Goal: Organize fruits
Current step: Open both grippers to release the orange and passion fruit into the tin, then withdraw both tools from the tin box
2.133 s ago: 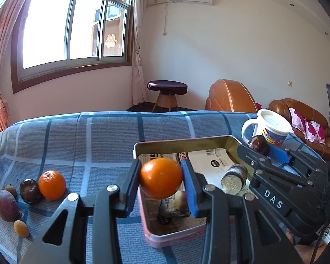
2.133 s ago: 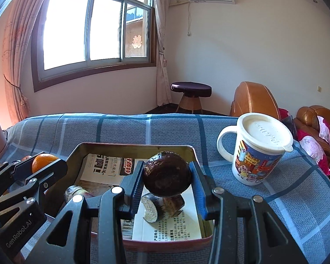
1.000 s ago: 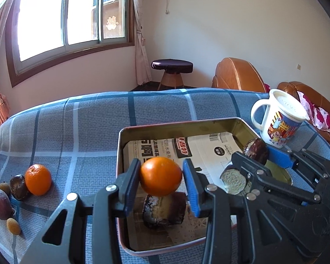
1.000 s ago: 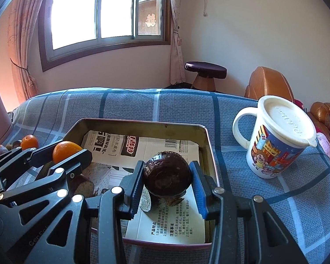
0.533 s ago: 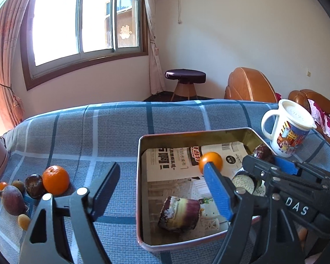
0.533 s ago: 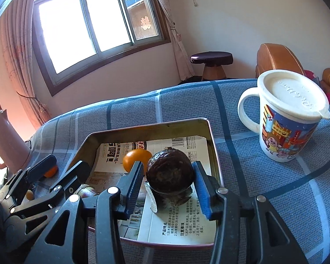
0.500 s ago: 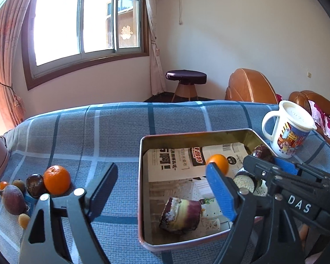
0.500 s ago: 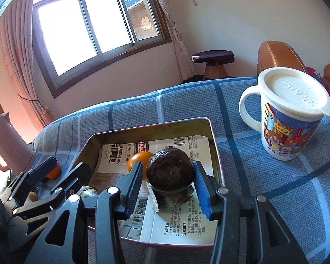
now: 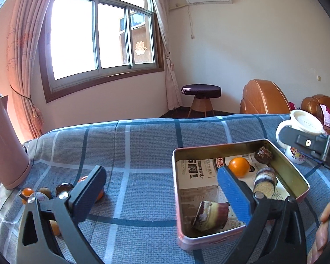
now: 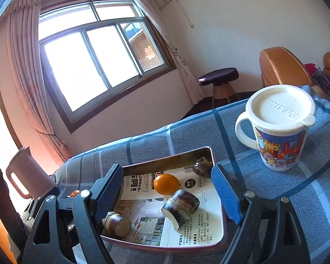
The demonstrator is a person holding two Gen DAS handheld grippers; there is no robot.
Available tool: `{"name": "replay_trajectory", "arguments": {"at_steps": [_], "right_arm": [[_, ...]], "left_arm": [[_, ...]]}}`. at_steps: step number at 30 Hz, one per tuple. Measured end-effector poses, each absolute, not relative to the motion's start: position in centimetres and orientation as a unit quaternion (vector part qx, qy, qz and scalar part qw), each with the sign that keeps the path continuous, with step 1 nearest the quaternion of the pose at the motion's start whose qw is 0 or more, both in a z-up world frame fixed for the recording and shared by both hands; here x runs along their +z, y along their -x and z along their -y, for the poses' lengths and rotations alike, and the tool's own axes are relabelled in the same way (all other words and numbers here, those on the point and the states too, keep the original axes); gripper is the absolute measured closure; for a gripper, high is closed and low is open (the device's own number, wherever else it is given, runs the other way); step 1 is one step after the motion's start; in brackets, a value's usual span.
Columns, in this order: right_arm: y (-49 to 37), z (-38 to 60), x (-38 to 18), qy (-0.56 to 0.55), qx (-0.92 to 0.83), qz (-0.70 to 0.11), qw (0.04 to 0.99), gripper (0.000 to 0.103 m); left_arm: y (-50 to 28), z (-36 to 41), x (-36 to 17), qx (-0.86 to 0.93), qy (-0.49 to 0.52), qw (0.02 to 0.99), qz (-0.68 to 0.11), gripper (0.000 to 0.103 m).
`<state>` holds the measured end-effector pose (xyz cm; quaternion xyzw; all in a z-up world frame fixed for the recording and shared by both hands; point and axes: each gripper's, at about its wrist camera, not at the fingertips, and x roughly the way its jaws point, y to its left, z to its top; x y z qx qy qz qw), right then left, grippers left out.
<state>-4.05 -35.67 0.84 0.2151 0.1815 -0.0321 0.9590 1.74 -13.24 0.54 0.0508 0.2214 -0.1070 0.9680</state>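
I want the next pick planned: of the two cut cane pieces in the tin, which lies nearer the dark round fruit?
The cane piece by the orange; the other cane piece lies in the tin's opposite corner from the dark round fruit.

- The tin tray point(image 9: 294, 176) sits on the cloth-covered table point(image 9: 143, 154), lower right of the left wrist view.
- In it lie an orange point(image 9: 238, 167), a passion fruit point(image 9: 263, 154) behind to its right, and two sugarcane pieces point(image 9: 265, 181) nearer.
- The mug point(image 10: 279, 129) stands right of the tray.
- More fruit point(image 9: 63, 188) lies at lower left, beside the kettle point(image 9: 4, 143).
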Motion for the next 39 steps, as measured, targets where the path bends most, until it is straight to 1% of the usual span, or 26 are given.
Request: {"name": "replay_trajectory", "arguments": {"at_steps": [3, 7, 10, 18, 25, 32, 39], "right_arm": [[5.1, 36.0, 1.5, -0.205, -0.082, -0.147, 0.964, 0.019], [6.0, 35.5, 1.9, -0.177, -0.132, -0.112, 0.969, 0.019], [6.2, 35.0, 2.0, -0.16, -0.153, -0.102, 0.97, 0.019], [7.1, 33.7, 1.8, -0.123, -0.185, -0.07, 0.972, 0.019], [7.1, 31.9, 1.9, -0.095, -0.18, -0.074, 0.976, 0.019], [7.0, 31.9, 1.6, -0.107, -0.186, -0.094, 0.972, 0.019], [7.3, 31.9, 1.4, -0.119, -0.198, -0.102, 0.967, 0.019]], "left_arm": [[-1.6, 11.8, 0.5, -0.095, -0.026, 0.972, -0.212, 0.0], [-1.4, 11.1, 0.4, -0.069, -0.018, 0.978, -0.197, 0.0], [-1.2, 10.7, 0.5, -0.056, -0.018, 0.981, -0.187, 0.0], [-1.7, 10.6, 0.4, -0.045, -0.017, 0.979, -0.198, 0.0], [-1.8, 10.5, 0.0, -0.047, -0.018, 0.975, -0.218, 0.0], [-1.1, 9.8, 0.1, -0.043, -0.003, 0.977, -0.208, 0.0], [-0.5, 10.0, 0.2, -0.049, -0.015, 0.977, -0.209, 0.0]]}}
